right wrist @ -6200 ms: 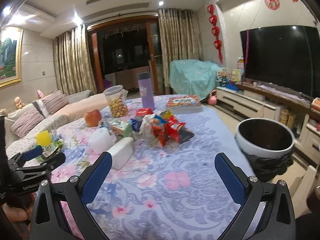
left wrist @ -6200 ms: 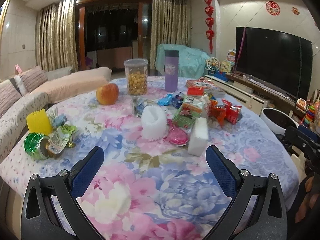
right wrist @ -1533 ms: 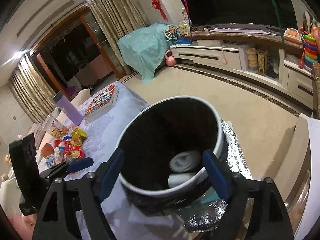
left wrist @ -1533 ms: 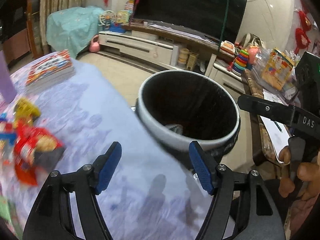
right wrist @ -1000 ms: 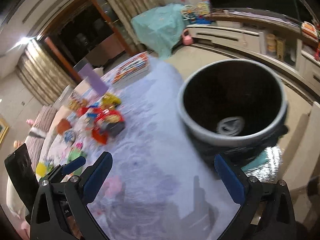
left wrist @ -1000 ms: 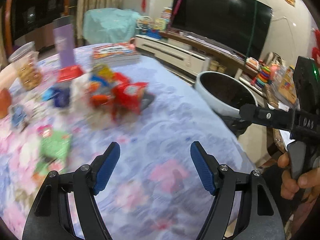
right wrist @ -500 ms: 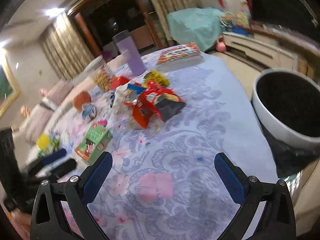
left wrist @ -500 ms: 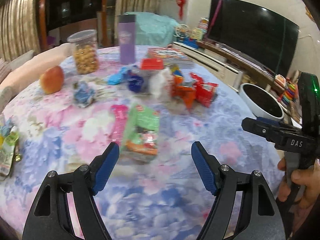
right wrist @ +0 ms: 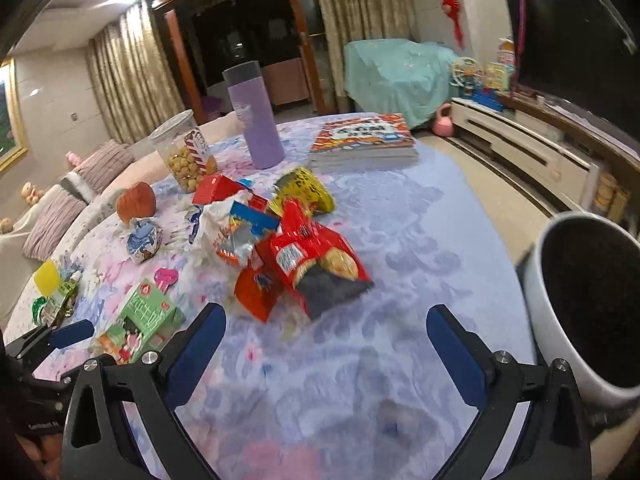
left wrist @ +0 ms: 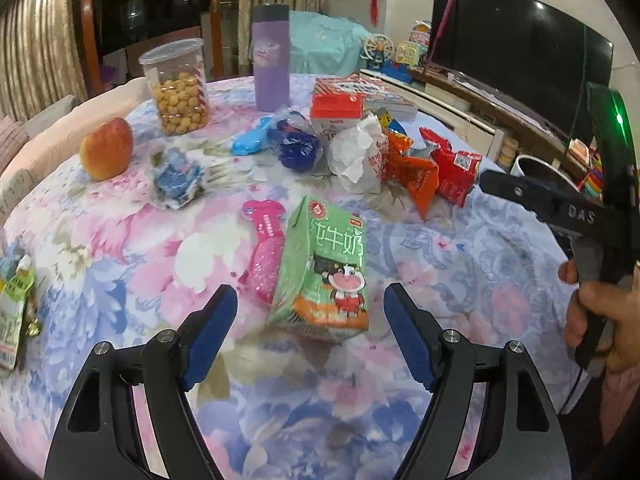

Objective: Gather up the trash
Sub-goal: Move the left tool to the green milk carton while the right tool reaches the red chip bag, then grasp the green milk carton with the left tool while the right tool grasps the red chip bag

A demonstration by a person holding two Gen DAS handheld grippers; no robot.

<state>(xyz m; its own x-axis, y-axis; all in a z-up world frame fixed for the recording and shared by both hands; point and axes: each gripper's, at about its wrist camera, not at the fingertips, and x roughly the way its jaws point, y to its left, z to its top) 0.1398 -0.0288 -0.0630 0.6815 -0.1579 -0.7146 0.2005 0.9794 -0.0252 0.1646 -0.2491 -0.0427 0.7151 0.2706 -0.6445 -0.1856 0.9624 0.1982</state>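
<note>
Floral-clothed table (left wrist: 460,240). Left gripper (left wrist: 308,332), jaws spread and empty, straddles the green milk carton's (left wrist: 324,268) near end; right gripper (right wrist: 324,340), also released, faces the red snack bags (right wrist: 308,264) beyond the carton. Advance squarely before closing, clear of the pink wrapper (left wrist: 266,248) beside the carton.

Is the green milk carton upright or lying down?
Lying down: the green milk carton rests flat on the tablecloth, printed face up.

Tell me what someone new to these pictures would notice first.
Probably the green cow-printed milk carton lying on the flowery tablecloth, just ahead of the left gripper with its jaws open. Behind it sits a bright heap of red and orange snack wrappers mid-table. The white round trash bin with black liner stands beside the table's edge, at the right of the right wrist view.
</note>
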